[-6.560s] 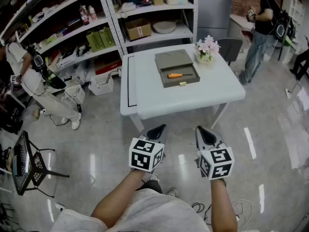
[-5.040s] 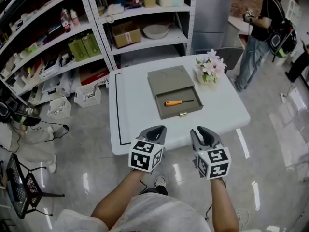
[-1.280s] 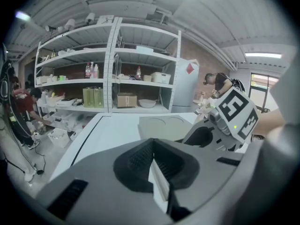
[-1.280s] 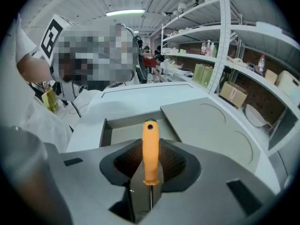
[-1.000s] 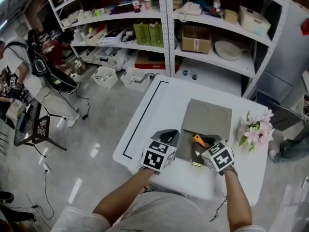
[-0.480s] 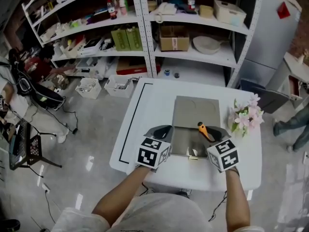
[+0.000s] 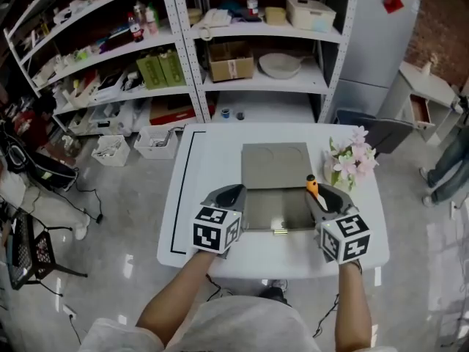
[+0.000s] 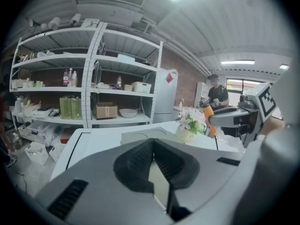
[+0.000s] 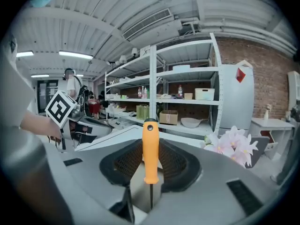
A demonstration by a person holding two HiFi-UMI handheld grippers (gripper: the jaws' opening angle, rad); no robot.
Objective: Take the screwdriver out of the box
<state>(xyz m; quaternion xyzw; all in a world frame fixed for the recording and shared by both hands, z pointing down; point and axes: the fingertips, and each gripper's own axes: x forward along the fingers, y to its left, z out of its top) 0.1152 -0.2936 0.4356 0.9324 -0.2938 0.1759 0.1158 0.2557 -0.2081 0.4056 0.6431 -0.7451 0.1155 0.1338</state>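
The grey-brown box [image 7: 275,205] lies open on the white table [image 7: 212,152], its lid folded back towards the shelves. My right gripper [image 7: 323,197] hangs just above the box's right side, shut on the screwdriver [image 7: 313,188]. In the right gripper view its orange handle [image 9: 150,149] stands upright between the pads, with the thin shaft running down below. The left gripper view shows the same orange handle [image 8: 209,121] off to the right. My left gripper [image 7: 228,195] hovers at the box's left side, shut with nothing in it [image 8: 152,146].
A vase of pink flowers [image 7: 350,160] stands on the table right of the box. Metal shelves [image 7: 242,57] full of goods rise behind the table, beside a grey cabinet [image 7: 374,35]. A grey chair [image 7: 370,134] is at the back right, and a person's legs [image 7: 447,167] at the right edge.
My right gripper has lifted the screwdriver up out of the box tray and turned it from slanted to upright. The left gripper rose slightly. The head view has shifted over the table.
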